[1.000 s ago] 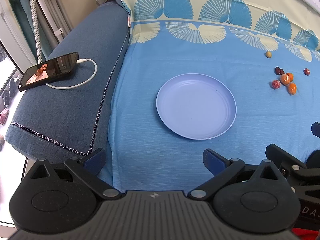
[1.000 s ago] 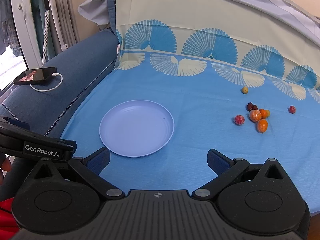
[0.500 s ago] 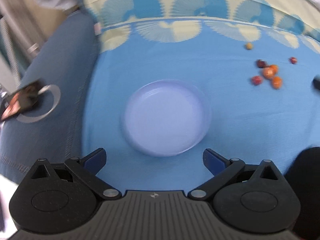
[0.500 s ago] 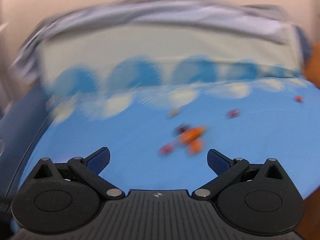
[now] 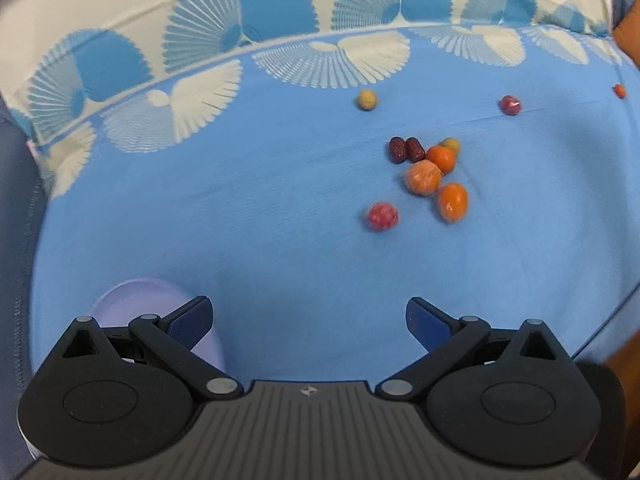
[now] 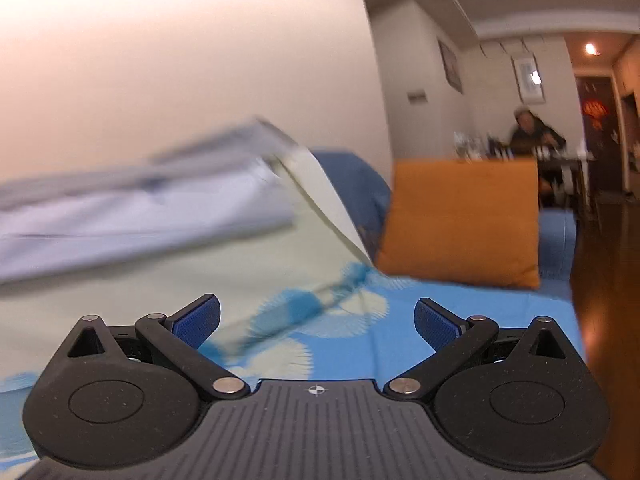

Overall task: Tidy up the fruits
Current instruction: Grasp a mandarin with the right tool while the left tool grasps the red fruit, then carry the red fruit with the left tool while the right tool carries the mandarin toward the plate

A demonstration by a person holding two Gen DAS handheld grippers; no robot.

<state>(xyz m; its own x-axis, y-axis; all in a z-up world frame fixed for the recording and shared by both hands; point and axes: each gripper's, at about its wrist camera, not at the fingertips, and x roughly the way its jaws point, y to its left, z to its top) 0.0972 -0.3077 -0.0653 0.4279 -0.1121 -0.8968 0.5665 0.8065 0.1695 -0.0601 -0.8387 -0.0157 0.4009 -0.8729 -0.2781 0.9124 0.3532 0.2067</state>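
Left wrist view is now looking at the fruits [image 5: 424, 172] instead of the plate [image 5: 132, 300]. A second ago the plate was sitting in the middle of this view; now it is peeking out low on the left, behind the left tool [image 5: 308, 316]. The fruits are lying in a small bunch on the blue sheet [image 5: 260, 220], toward its far right side, with a few strays nearer the far edge. The left tool is released and holding nothing. The right tool [image 6: 316, 320] is also released, and it is swinging away toward an orange cushion [image 6: 460, 220]. The left tool seems to be going for a fruit.
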